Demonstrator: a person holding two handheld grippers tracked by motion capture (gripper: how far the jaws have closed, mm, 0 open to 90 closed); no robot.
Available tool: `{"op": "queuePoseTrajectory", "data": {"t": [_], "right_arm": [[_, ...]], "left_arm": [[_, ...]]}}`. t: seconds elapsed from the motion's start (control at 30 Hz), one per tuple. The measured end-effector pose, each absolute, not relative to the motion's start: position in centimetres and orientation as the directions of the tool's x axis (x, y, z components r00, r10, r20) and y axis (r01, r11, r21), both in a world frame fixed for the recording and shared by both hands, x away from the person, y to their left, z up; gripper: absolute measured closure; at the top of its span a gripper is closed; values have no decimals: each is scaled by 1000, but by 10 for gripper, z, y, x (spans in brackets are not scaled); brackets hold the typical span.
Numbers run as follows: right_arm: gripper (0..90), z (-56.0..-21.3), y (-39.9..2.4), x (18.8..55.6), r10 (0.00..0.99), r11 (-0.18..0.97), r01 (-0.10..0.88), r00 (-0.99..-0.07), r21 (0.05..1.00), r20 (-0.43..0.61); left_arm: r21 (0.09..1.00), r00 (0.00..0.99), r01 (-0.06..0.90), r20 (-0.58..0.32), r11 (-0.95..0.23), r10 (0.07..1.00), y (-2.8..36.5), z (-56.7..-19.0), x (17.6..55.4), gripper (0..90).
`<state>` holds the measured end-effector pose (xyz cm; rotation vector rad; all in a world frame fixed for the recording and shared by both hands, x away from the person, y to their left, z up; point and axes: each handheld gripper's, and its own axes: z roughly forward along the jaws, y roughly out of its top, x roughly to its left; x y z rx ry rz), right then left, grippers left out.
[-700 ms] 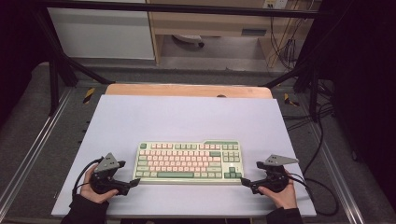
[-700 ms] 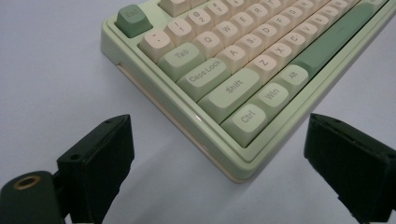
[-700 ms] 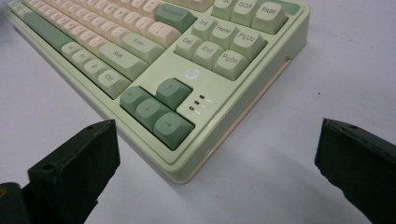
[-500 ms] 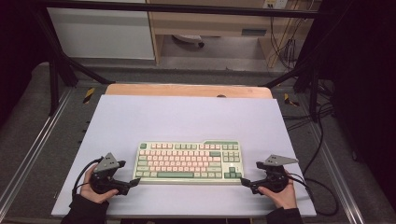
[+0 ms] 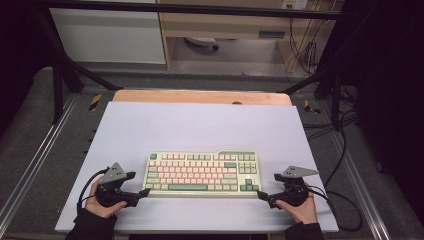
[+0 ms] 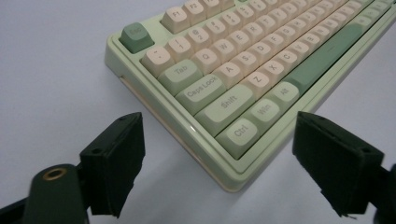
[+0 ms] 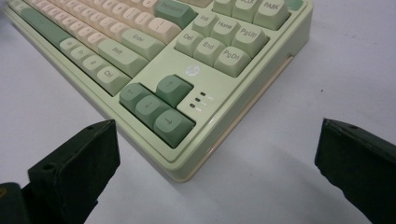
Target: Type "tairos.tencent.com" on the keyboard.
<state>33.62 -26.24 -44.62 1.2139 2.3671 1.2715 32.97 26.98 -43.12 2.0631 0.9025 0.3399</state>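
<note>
Flanking keyboard (image 5: 201,174), open hand-held grippers, table (image 5: 200,125)

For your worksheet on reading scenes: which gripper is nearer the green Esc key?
Left. The left gripper sits at the keyboard's near-left corner, the Esc key's end; the right gripper is at the opposite near corner.

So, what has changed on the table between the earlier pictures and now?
Nothing has visibly changed. The keyboard lies in the same place, and the left gripper and right gripper sit open at its two near corners as before, holding nothing.
</note>
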Motion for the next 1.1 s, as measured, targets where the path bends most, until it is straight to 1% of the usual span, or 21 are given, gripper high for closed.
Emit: {"op": "queuePoseTrajectory", "data": {"t": [0.07,0.1,0.13,0.2,0.27,0.47,0.67,0.7,0.73,1.1], "right_arm": [[5,-446,-262,336,739,292,573,-644,766,201],[5,-446,-263,336,737,294,569,-646,768,197],[5,-446,-263,336,737,294,568,-647,768,196],[5,-446,-263,336,738,293,573,-645,766,199],[5,-446,-263,336,738,292,571,-645,767,199],[5,-447,-262,336,736,295,573,-647,764,200],[5,-447,-262,336,736,298,573,-647,763,198],[5,-447,-262,336,736,298,573,-647,763,198],[5,-447,-262,336,737,294,574,-645,764,201],[5,-446,-262,336,739,292,574,-643,765,202]], "left_arm": [[790,706,475,-79,-388,704,270,-430,329,203],[793,706,473,-81,-384,703,270,-429,329,203],[796,705,473,-84,-378,704,270,-428,329,234],[798,707,472,-88,-376,702,270,-427,328,247],[801,707,469,-88,-372,702,269,-426,328,291],[806,703,470,-95,-360,705,267,-423,328,364],[808,707,462,-87,-365,702,263,-419,328,477],[810,704,463,-91,-359,704,262,-418,328,477],[812,702,464,-95,-353,706,262,-418,329,518],[800,706,480,-107,-362,700,250,-409,333,697]]}}
